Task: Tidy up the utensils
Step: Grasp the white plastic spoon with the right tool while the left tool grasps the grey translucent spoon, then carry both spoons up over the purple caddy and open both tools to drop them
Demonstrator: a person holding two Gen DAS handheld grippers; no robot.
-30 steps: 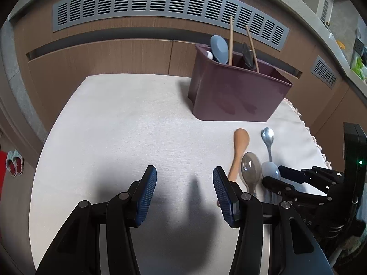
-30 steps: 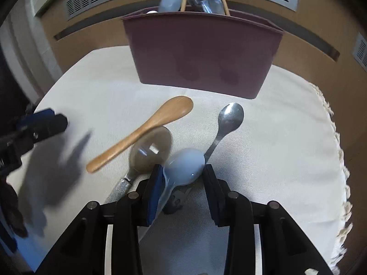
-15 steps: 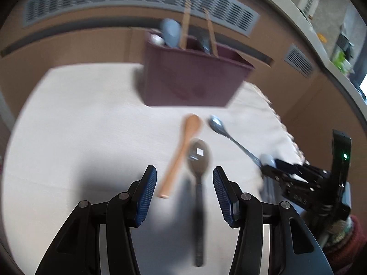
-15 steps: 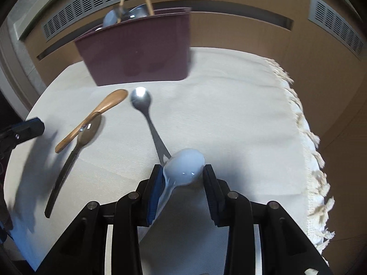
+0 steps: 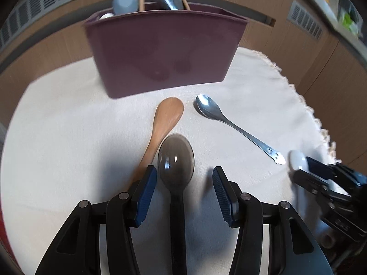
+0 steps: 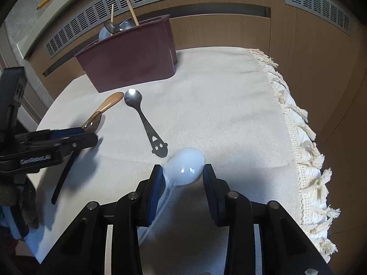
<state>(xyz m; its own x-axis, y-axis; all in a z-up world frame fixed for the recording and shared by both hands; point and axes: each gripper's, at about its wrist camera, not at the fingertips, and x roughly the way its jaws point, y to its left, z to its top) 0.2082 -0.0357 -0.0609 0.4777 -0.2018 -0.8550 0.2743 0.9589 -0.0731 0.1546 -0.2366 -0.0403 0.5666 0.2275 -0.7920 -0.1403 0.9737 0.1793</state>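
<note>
Since a second ago my left tool [image 5: 184, 180] has advanced — open astride the smoky spoon [image 5: 176, 160]; my right tool [image 6: 182, 177] grips the pale blue spoon [image 6: 184, 166] near the desk's [image 6: 229, 114] fringed edge.

Both low over the cream fringed cloth [image 5: 68, 123], facing the maroon plastic bin [image 5: 160, 52] [image 6: 130, 61]; left nearer, seemingly.

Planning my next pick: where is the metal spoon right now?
The metal spoon lies on the cloth, bowl near the purple bin, right of the wooden spoon, handle toward the right tongs.
</note>
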